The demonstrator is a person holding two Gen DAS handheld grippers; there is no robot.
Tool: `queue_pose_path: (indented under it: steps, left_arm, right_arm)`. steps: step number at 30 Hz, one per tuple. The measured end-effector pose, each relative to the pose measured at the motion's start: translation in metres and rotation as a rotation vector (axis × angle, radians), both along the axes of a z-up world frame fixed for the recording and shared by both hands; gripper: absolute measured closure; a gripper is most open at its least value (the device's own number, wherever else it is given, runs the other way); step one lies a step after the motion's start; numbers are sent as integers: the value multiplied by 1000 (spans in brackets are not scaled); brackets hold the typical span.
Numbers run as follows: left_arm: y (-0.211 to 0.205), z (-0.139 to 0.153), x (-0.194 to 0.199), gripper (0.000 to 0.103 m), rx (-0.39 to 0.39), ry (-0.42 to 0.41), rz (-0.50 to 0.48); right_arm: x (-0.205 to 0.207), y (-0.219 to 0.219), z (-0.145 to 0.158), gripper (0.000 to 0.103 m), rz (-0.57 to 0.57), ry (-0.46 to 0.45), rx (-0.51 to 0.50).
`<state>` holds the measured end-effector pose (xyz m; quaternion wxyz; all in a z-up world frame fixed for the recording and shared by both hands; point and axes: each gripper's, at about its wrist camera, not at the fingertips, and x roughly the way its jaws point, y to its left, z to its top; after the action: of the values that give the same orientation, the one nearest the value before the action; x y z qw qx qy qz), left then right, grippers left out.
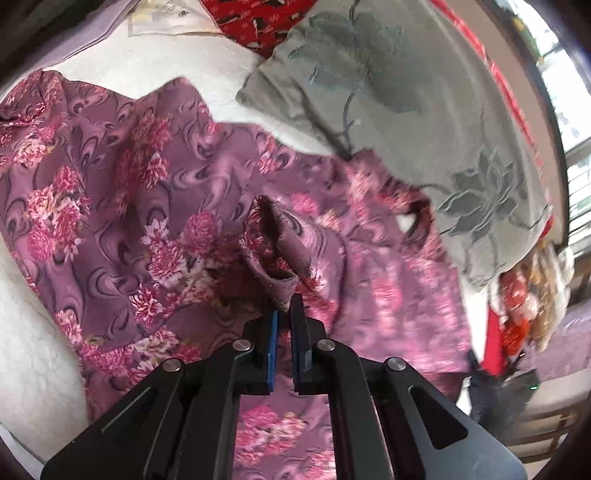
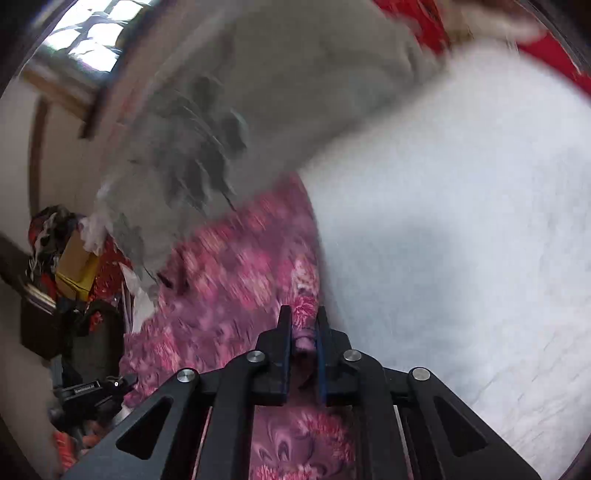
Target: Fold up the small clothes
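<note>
A purple garment with pink flowers [image 1: 140, 192] lies spread and rumpled on a white bed sheet [image 1: 155, 62]. My left gripper [image 1: 283, 308] is shut on a bunched fold of this garment [image 1: 275, 251], which stands up in front of the fingers. In the right wrist view the same garment [image 2: 236, 273] is motion-blurred. My right gripper [image 2: 303, 317] is shut on its edge [image 2: 305, 314], next to the white sheet [image 2: 461, 221].
A grey pillow with embroidered flowers [image 1: 406, 110] lies over the garment's far side; it also shows in the right wrist view [image 2: 229, 122]. Red patterned bedding [image 1: 258, 18] is behind it. Bags, clutter and a black stand [image 2: 88, 387] sit beside the bed.
</note>
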<state>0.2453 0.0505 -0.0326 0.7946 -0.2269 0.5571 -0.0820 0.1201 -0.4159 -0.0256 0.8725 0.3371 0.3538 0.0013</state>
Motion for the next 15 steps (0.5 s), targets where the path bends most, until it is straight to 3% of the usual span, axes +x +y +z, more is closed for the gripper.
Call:
queue_pose_path:
  steps: [2, 4, 7, 9, 10, 13, 15]
  left_arm:
    - [-3, -15, 2, 97, 21, 57, -19]
    - [2, -21, -5, 97, -15, 87, -14]
    - [16, 1, -21, 97, -63, 17, 15]
    - [17, 17, -25, 97, -67, -44, 27]
    - [12, 23, -23, 95, -58, -66, 20]
    - [-14, 20, -11, 76, 14, -72, -20]
    - [-28, 2, 1, 76, 73, -28, -45]
  right_arm:
    - [-2, -5, -11, 93, -30, 34, -16]
    - [5, -7, -35, 93, -8, 139, -20]
    - [-4, -3, -17, 85, -58, 111, -64]
    - [-13, 4, 3, 85, -61, 21, -92]
    - [-12, 11, 11, 85, -43, -13, -102]
    - [1, 40, 13, 77, 60, -14, -124]
    - [11, 60, 0, 77, 120, 35, -134]
